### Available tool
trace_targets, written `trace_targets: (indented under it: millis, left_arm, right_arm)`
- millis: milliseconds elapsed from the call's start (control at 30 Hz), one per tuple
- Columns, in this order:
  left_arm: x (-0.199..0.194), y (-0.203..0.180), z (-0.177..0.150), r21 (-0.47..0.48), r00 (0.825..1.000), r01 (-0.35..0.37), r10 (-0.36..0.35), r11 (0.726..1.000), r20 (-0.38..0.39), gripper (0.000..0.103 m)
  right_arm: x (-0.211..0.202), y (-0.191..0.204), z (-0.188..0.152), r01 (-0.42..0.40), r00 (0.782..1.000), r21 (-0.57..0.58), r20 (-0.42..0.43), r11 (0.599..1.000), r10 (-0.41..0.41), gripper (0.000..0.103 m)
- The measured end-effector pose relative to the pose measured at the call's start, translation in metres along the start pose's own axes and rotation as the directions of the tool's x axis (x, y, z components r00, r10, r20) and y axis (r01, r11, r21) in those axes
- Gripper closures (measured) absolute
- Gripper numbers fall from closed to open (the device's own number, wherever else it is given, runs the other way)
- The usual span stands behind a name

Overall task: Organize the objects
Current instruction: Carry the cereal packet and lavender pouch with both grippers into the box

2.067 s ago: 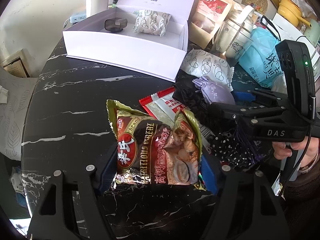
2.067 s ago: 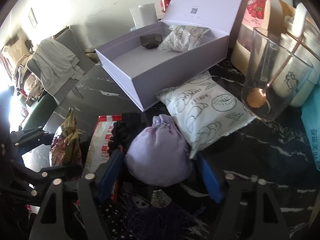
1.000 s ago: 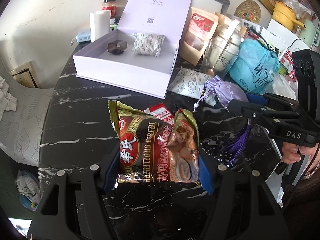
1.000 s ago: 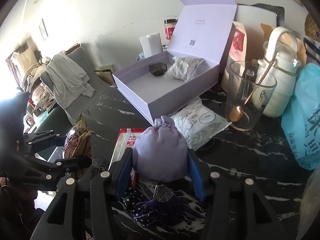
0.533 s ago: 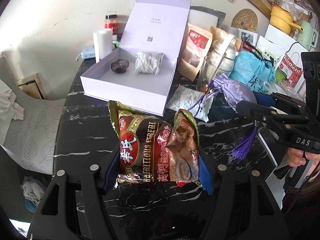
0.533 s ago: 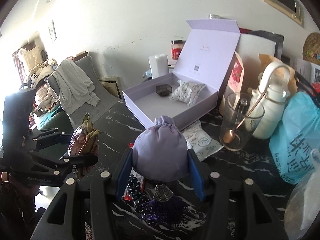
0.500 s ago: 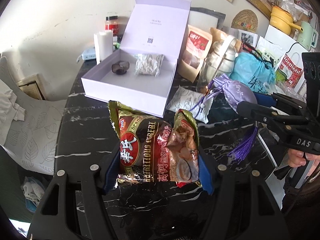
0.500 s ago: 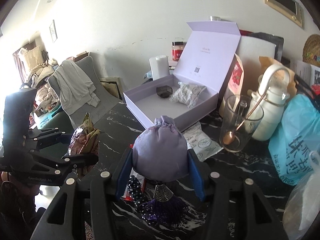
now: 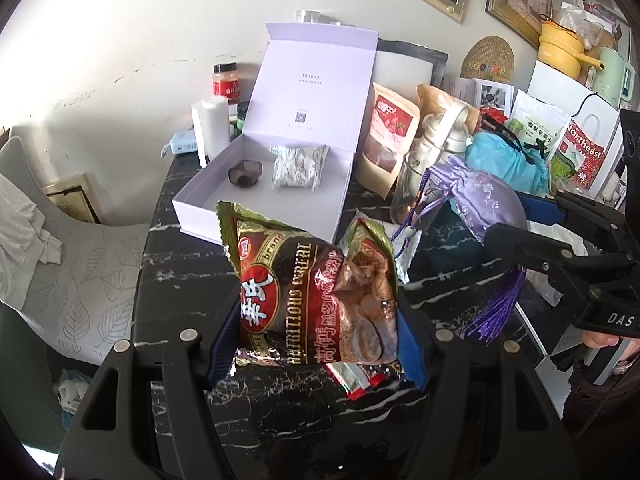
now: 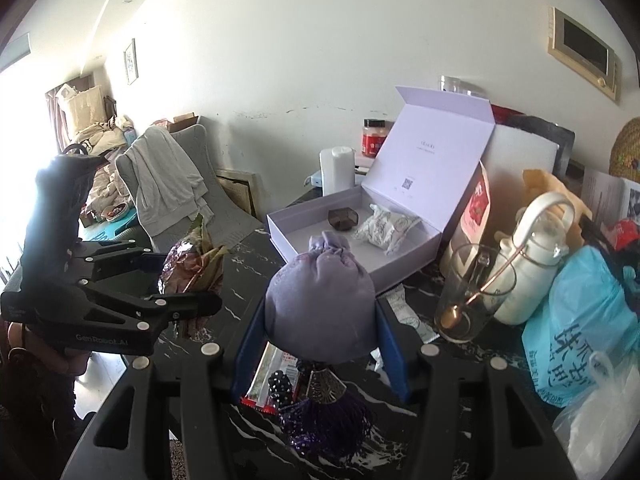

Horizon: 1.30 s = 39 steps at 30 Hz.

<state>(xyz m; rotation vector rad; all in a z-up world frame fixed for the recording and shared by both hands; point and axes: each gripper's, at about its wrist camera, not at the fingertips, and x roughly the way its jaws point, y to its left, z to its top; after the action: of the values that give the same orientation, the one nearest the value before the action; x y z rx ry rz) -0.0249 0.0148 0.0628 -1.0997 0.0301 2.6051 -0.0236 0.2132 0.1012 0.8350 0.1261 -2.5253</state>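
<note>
Short of the open lilac box (image 9: pixel 264 200), now raised off the table: left gripper (image 9: pixel 316 320) clamping cereal packet (image 9: pixel 316 292), right gripper (image 10: pixel 320 336) clamping purple pouch (image 10: pixel 320 304), both ready for boxing.

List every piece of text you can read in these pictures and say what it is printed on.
"NUTRITIOUS CEREAL", "brand": cereal packet in the left tongs.
"DAS": right tongs body.
"GenRobot.AI": left tongs body.
"Northeast": white bag.
Lilac box lid print, packet's Chinese characters: too small or unclear.
</note>
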Motion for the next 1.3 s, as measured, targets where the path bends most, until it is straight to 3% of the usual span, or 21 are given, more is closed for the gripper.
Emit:
trace_targets:
  millis: [500, 1300]
  left_arm:
    - [0.025, 0.024, 0.062, 0.002, 1.0, -0.002, 0.002, 1.0, 0.011, 0.038]
    - [0.13, 0.088, 0.164, -0.008, 1.0, -0.014, 0.014, 1.0, -0.008, 0.038]
  right_arm:
    - [0.024, -0.012, 0.048, 0.0, 1.0, -0.035, 0.029, 0.999, 0.001, 0.049]
    - [0.133, -0.04, 0.126, -0.022, 0.999, -0.05, 0.028, 0.998, 0.023, 0.049]
